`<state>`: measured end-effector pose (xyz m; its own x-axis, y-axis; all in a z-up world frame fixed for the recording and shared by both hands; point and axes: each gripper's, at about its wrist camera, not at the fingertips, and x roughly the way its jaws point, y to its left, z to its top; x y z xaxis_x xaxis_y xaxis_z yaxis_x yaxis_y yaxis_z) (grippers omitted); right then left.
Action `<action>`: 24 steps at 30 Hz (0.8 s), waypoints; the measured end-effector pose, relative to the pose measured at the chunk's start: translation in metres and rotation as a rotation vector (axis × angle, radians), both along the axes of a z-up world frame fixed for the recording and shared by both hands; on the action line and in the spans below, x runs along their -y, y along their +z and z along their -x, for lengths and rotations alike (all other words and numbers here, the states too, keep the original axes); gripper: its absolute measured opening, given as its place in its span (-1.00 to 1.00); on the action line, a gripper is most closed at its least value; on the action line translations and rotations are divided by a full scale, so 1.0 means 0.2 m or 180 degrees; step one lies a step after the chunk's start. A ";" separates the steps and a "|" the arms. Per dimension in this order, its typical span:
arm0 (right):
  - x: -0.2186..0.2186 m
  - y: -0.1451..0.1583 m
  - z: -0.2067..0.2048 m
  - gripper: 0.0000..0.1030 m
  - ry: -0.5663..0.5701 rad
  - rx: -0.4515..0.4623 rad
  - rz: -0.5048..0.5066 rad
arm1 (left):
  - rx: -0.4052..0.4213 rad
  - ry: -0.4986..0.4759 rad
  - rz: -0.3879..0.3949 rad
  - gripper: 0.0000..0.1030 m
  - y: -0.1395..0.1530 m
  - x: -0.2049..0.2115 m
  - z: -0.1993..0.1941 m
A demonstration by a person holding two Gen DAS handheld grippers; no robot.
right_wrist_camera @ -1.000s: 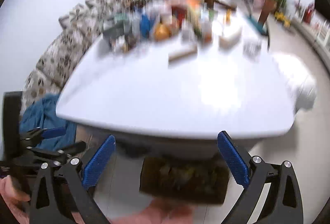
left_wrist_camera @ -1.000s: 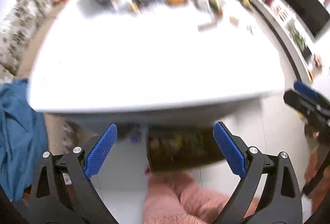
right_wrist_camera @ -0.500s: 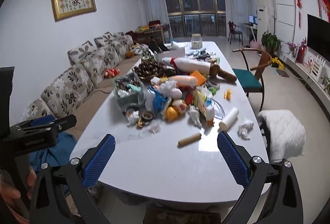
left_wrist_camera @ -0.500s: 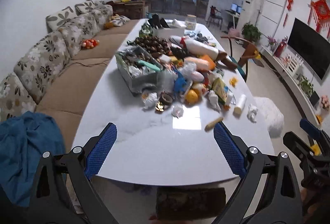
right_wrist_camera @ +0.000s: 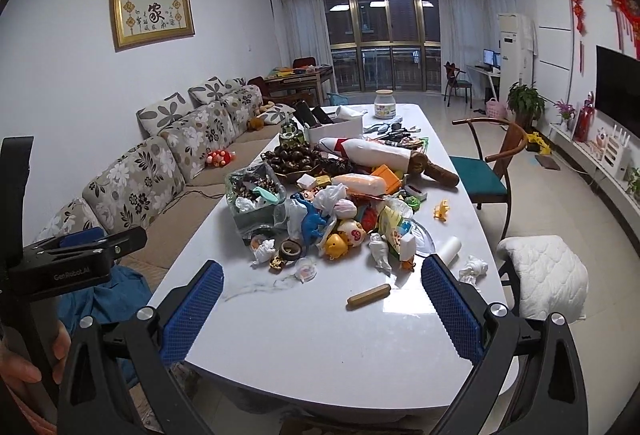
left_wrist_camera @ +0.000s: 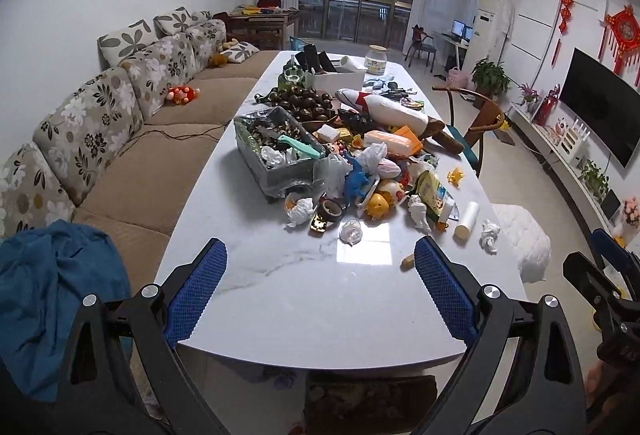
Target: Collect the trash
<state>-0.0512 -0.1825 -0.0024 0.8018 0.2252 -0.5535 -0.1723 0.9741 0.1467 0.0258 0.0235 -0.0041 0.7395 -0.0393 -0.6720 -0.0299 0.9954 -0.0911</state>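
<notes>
A long white table [left_wrist_camera: 312,299] carries a heap of trash and toys [left_wrist_camera: 372,175] at its middle: crumpled white tissues [left_wrist_camera: 299,211], a wad by the right edge [left_wrist_camera: 489,235], a tape roll [left_wrist_camera: 333,208], a paper roll [left_wrist_camera: 467,219] and a lined bin full of scraps [left_wrist_camera: 276,151]. My left gripper [left_wrist_camera: 320,283] is open and empty, above the table's near end. My right gripper [right_wrist_camera: 320,299] is open and empty, also short of the heap [right_wrist_camera: 340,219]. A wooden stick [right_wrist_camera: 368,296] lies nearest the right gripper.
A floral sofa [left_wrist_camera: 120,139] runs along the table's left side with a blue cloth [left_wrist_camera: 52,295] at its near end. A wooden chair [right_wrist_camera: 492,171] and a white quilted stool [right_wrist_camera: 548,275] stand on the right. A patterned seat [left_wrist_camera: 368,399] sits under the table's near edge.
Both grippers have risen from below the table edge and tilted up, so the whole tabletop and room came into view. Both stayed open and empty.
</notes>
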 end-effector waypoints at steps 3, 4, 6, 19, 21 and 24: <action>0.00 0.01 0.01 0.90 0.0004 -0.0007 -0.0024 | 0.0008 0.0002 -0.0008 0.79 0.00 0.00 0.00; 0.00 0.01 0.01 0.90 0.0013 -0.0018 -0.0039 | 0.0018 0.0012 -0.0020 0.79 0.00 0.00 0.00; 0.00 0.01 0.01 0.90 0.0037 -0.0043 -0.0056 | 0.0017 0.0004 -0.0023 0.79 0.00 0.00 0.00; 0.00 0.02 0.02 0.90 0.0016 -0.0042 -0.0037 | 0.0004 0.0010 -0.0030 0.79 0.00 0.01 0.03; 0.01 0.03 0.02 0.90 0.0002 -0.0041 -0.0039 | 0.0005 0.0014 -0.0039 0.79 0.00 0.01 0.03; 0.01 0.03 0.01 0.90 -0.0012 -0.0034 -0.0049 | 0.0004 -0.0003 -0.0049 0.79 0.00 0.01 0.03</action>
